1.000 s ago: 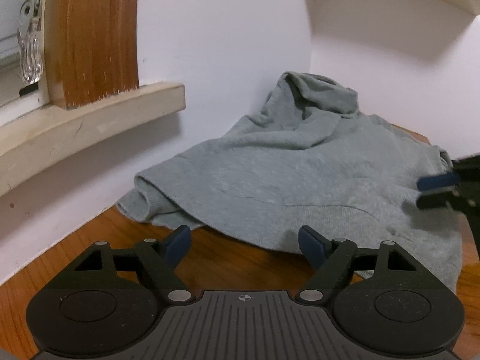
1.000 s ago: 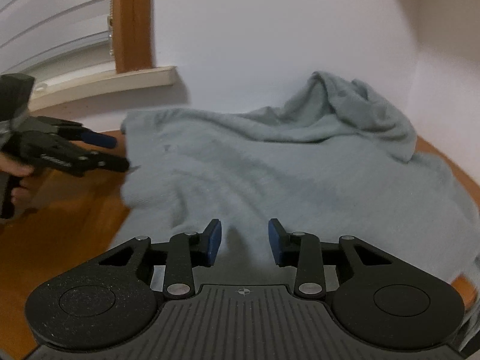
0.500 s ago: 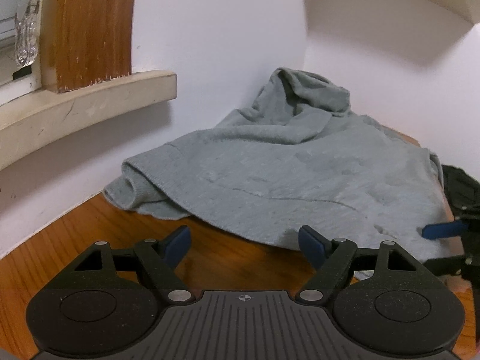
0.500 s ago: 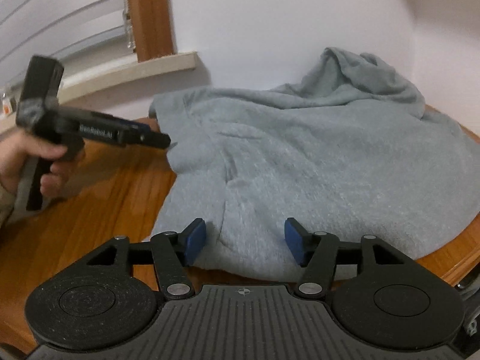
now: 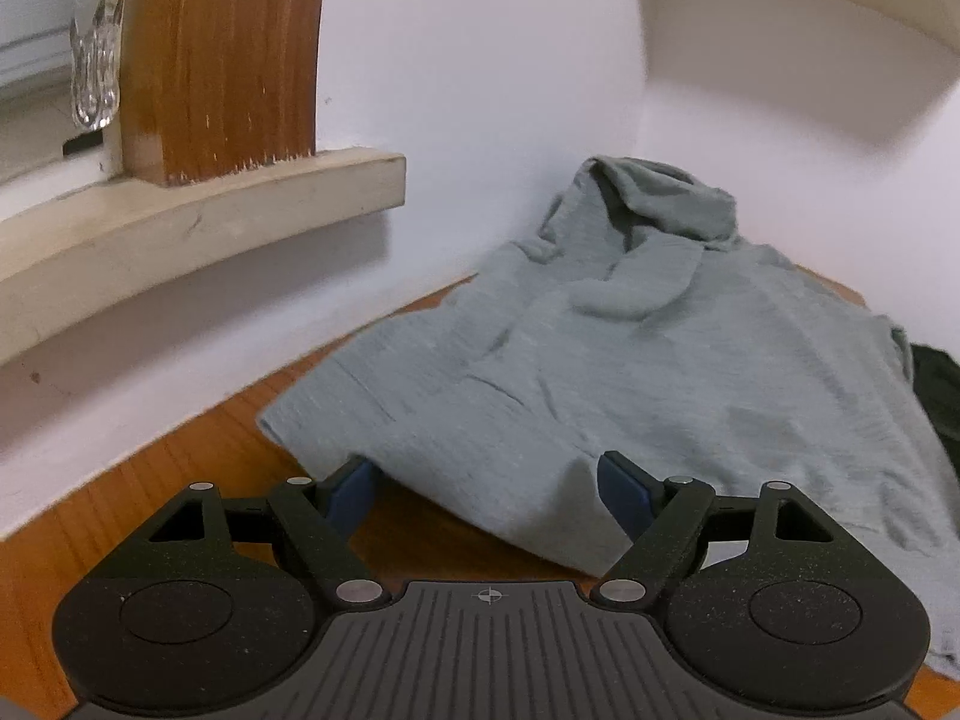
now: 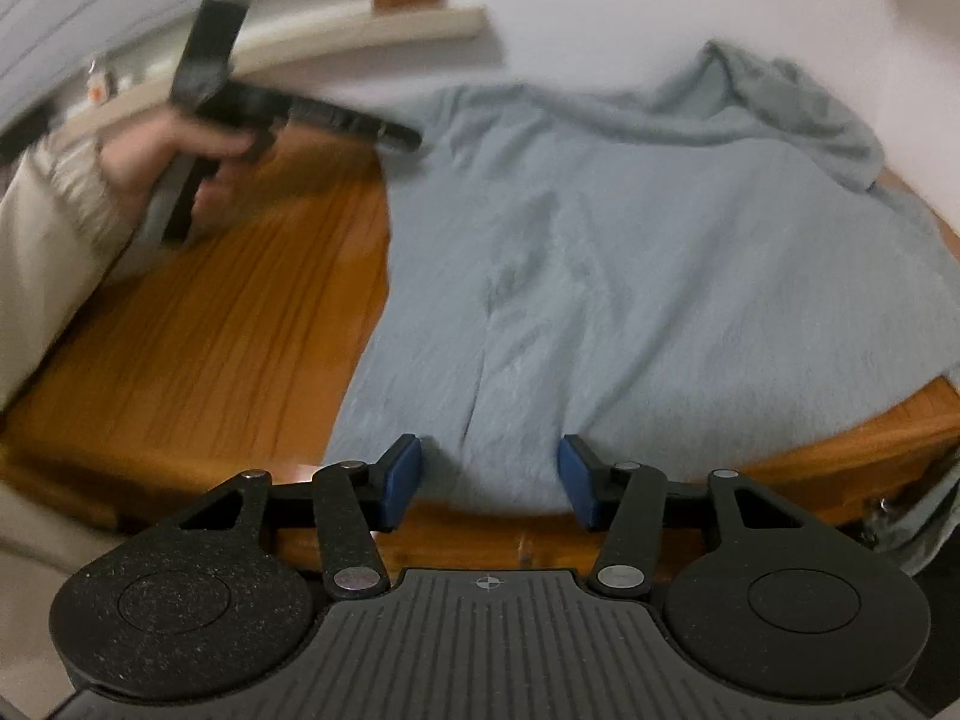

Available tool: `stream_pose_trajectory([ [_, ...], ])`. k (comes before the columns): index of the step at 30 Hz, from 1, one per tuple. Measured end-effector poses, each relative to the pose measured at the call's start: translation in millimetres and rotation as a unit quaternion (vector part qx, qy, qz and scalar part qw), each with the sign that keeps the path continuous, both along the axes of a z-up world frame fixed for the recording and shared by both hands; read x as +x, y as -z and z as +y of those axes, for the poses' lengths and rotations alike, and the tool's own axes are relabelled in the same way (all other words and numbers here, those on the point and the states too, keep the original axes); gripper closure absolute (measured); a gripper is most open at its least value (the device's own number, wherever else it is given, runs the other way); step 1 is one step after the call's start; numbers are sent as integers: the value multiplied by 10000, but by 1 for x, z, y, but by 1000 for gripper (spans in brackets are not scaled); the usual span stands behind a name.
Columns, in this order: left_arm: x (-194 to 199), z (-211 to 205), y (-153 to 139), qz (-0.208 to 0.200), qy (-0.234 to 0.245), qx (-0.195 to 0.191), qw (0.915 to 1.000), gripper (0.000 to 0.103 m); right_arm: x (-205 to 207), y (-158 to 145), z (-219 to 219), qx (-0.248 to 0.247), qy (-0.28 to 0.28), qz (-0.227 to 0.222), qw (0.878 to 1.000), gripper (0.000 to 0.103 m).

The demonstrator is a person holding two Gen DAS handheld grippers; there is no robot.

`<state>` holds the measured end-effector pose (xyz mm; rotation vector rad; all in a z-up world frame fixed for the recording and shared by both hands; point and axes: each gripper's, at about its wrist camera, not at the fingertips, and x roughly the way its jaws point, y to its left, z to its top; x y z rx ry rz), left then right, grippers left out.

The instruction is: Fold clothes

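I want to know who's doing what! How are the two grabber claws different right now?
The left gripper has its jaws spread wide; the right gripper has them narrower and closing. The left gripper sits at the grey hoodie's side corner; the right gripper sits at its bottom hem. Both are black with blue pads, fabric edge between, neither pinching yet.

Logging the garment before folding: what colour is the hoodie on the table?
Plain light grey hoodie, no pattern visible; it shows best in the left wrist view.

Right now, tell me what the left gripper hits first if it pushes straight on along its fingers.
Most likely the near hem of the grey knit hoodie, already lying between the open left gripper fingers; depth is uncertain.
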<state>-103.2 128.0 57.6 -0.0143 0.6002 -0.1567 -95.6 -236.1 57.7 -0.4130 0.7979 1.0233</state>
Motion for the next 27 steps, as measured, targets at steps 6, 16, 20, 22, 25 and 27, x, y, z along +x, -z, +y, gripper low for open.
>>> stream_pose_trajectory([
  [6, 3, 21, 0, -86, -271, -156, 9995, 18, -10, 9, -4, -395, -199, -152, 9989, 71],
  [16, 6, 20, 11, -12, -267, -138, 9995, 18, -6, -13, -12, 429, 6, -394, 9983, 63],
  [20, 8, 20, 13, 18, -267, -132, 9996, 18, -12, -17, -13, 437, 70, -577, 9974, 51],
  [22, 8, 20, 14, 26, -278, -126, 9995, 18, -13, -19, -14, 455, 147, -721, 9963, 43],
  [25, 8, 21, 15, 25, -289, -119, 9995, 18, -11, -21, -16, 461, 198, -797, 9956, 42],
  [27, 7, 21, 15, 18, -278, -131, 9995, 18, -11, -23, -17, 475, 226, -848, 9950, 42],
])
